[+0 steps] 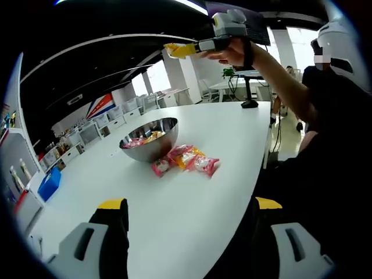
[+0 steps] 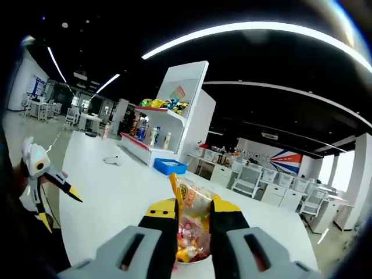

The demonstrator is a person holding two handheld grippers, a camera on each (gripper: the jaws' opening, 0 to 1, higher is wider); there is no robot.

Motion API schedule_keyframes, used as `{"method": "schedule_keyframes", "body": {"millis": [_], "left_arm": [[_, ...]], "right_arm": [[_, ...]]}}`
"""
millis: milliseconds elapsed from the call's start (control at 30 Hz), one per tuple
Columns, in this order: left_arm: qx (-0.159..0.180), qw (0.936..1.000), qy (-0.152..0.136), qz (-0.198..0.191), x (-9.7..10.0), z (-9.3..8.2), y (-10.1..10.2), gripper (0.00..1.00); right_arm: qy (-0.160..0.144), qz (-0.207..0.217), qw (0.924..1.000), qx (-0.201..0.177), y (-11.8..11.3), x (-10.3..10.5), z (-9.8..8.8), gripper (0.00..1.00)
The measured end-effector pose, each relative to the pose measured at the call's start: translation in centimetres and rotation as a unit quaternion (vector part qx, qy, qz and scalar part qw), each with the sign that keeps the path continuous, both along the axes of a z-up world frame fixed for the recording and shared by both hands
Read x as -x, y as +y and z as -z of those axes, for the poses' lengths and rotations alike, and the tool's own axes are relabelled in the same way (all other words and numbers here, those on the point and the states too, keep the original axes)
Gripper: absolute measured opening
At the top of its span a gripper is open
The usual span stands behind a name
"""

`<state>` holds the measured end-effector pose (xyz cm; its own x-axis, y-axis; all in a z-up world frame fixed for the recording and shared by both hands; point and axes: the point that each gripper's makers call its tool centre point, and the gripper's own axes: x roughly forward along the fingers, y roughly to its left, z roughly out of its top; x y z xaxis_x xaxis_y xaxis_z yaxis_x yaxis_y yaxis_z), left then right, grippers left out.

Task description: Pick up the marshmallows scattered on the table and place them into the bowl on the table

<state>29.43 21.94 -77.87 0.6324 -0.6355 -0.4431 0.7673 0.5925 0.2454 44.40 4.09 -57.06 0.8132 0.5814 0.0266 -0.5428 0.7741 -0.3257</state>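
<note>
Ahead of the left gripper [image 1: 185, 229], whose yellow-tipped jaws stand wide apart and empty, a shiny round steel bowl [image 1: 150, 139] sits on the white table [image 1: 232, 128] with packets already inside; three pink and yellow marshmallow packets [image 1: 187, 160] lie touching its near side. Up beyond, the right gripper [image 1: 185, 49] hangs raised. In the right gripper view, its jaws clamp a clear marshmallow bag [image 2: 192, 224], the bowl's rim just below the fingertips.
</note>
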Motion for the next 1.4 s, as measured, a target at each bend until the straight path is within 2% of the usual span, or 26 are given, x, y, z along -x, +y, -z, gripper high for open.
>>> {"method": "schedule_keyframes", "body": {"millis": [133, 200, 300, 500, 600, 700, 800, 867, 933, 1000, 1133, 1167, 1400], "left_arm": [[0.017, 0.9998, 0.002, 0.0, 0.0, -0.5, -0.2, 0.87], [0.025, 0.9997, 0.004, -0.001, 0.0, -0.7, -0.3, 0.88], [0.026, 0.9996, 0.007, -0.001, 0.1, -0.7, -0.3, 0.9], [0.029, 0.9995, 0.012, 0.0, 0.0, -0.5, -0.3, 0.92], [0.038, 0.9992, 0.015, 0.002, 0.1, -0.7, -0.5, 0.95], [0.067, 0.9975, 0.022, 0.008, 0.2, -1.1, -0.8, 0.95], [0.07, 0.9972, 0.024, 0.009, 0.2, -1.1, -1.0, 0.95], [0.062, 0.9978, 0.022, 0.006, 0.1, -0.9, -0.8, 0.95], [0.055, 0.9983, 0.019, 0.003, 0.0, -0.7, -0.6, 0.95], [0.051, 0.9985, 0.017, 0.001, -0.1, -0.7, -0.5, 0.95], [0.047, 0.9987, 0.019, 0.003, 0.0, -0.6, -0.5, 0.95], [0.043, 0.9989, 0.019, 0.003, 0.1, -0.5, -0.5, 0.95], [0.038, 0.9991, 0.018, 0.005, 0.1, -0.5, -0.7, 0.95]], "right_arm": [[0.005, -0.014, 0.9999, -0.005, 0.9, -2.0, -0.9, 0.16], [0.005, -0.045, 0.9985, -0.031, 2.1, -2.9, -1.3, 0.16], [0.019, -0.059, 0.9971, -0.044, 3.0, -4.7, -0.7, 0.16], [0.048, -0.042, 0.9971, -0.04, 3.2, -8.5, 2.4, 0.16], [0.056, -0.042, 0.9964, -0.047, 3.2, -9.7, 3.4, 0.16], [0.076, -0.051, 0.994, -0.06, 3.7, -11.4, 5.8, 0.16], [0.096, -0.064, 0.992, -0.053, 4.6, -12.0, 8.3, 0.16], [0.115, -0.057, 0.9914, -0.021, 5.0, -12.6, 11.0, 0.16], [0.122, -0.054, 0.991, -0.008, 5.3, -13.1, 12.5, 0.16], [0.143, -0.047, 0.9886, 0.008, 5.5, -12.8, 15.1, 0.17], [0.157, -0.042, 0.9863, 0.026, 5.3, -13.2, 17.1, 0.17], [0.156, -0.043, 0.9863, 0.029, 5.8, -12.5, 17.5, 0.17], [0.184, -0.061, 0.9801, 0.041, 6.2, -12.1, 18.8, 0.18]]}}
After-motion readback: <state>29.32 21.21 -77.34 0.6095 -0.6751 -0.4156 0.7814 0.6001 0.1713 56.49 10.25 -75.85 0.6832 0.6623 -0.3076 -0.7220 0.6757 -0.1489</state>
